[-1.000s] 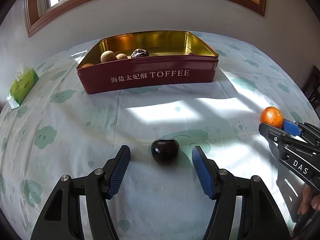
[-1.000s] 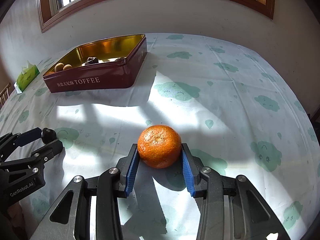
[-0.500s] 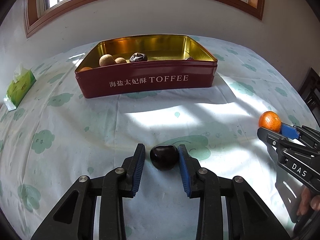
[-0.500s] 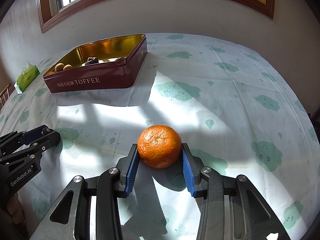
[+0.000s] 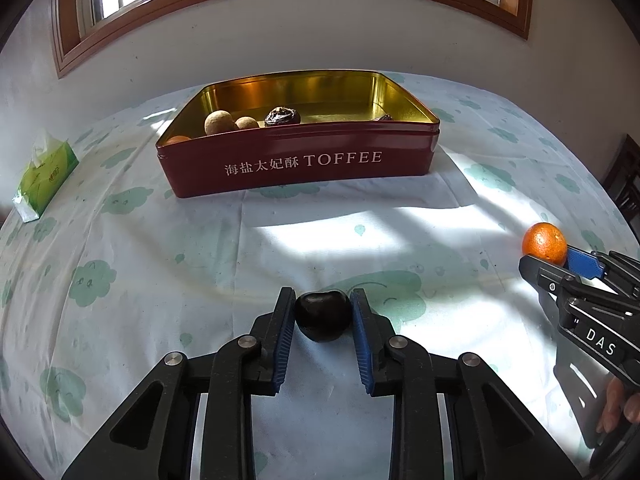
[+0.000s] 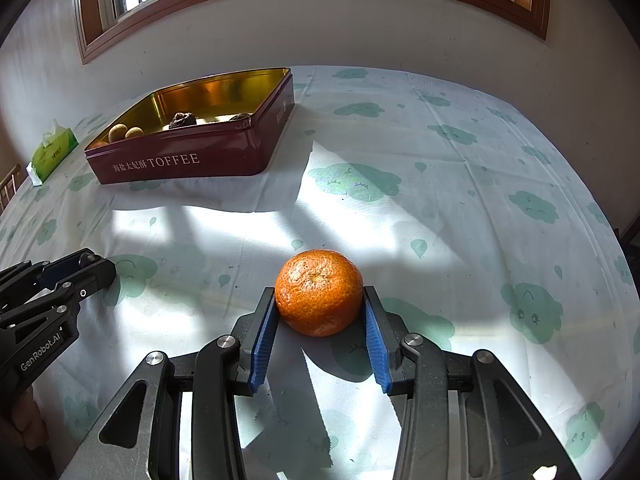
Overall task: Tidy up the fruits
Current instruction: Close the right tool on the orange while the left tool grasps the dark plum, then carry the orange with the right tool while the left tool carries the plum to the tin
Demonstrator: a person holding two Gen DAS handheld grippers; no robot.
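Note:
My left gripper (image 5: 322,312) is shut on a dark purple plum (image 5: 322,316) low over the tablecloth. My right gripper (image 6: 319,308) is shut on an orange mandarin (image 6: 319,293); it also shows in the left wrist view (image 5: 544,241) at the right. A dark red TOFFEE tin (image 5: 298,164) with a gold inside stands open at the back. It holds two tan round fruits (image 5: 218,122), a wrinkled dark fruit (image 5: 282,116), and an orange fruit at its left corner. The tin also shows in the right wrist view (image 6: 192,158).
A green tissue pack (image 5: 44,178) lies at the far left of the table. The cloud-patterned tablecloth (image 6: 460,200) covers the table, which ends at a white wall under a window. A dark chair (image 5: 626,178) stands at the right edge.
My left gripper has closed from wide open onto the plum. The right gripper has kept its hold on the mandarin and barely moved.

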